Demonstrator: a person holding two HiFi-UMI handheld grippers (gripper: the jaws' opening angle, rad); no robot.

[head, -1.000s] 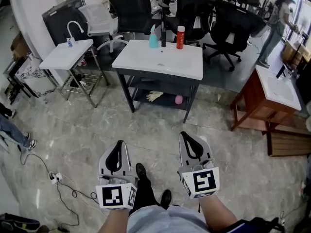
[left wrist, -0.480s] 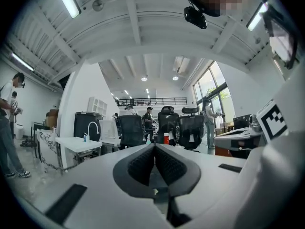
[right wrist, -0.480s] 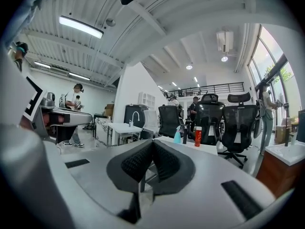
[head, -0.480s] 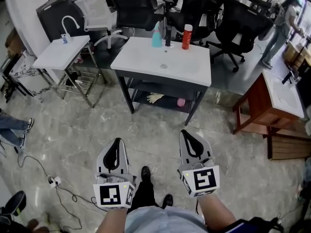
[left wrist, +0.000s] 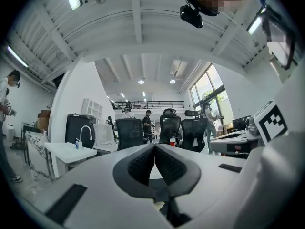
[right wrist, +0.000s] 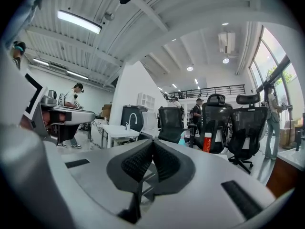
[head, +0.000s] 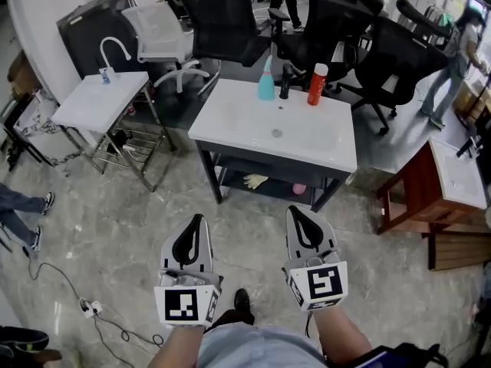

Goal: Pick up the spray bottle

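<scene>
On the white tabletop (head: 253, 133) ahead we see one teal spray bottle (head: 266, 83) and one red bottle (head: 316, 84), well beyond our left gripper (head: 199, 222) and right gripper (head: 294, 213), both closed, empty.

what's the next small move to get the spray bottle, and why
Probably step closer to the white sink table, opening the right gripper on the way. The teal spray bottle stands at the table's far edge beside the faucet, well beyond both grippers, and the right gripper and left gripper are shut and empty.
</scene>
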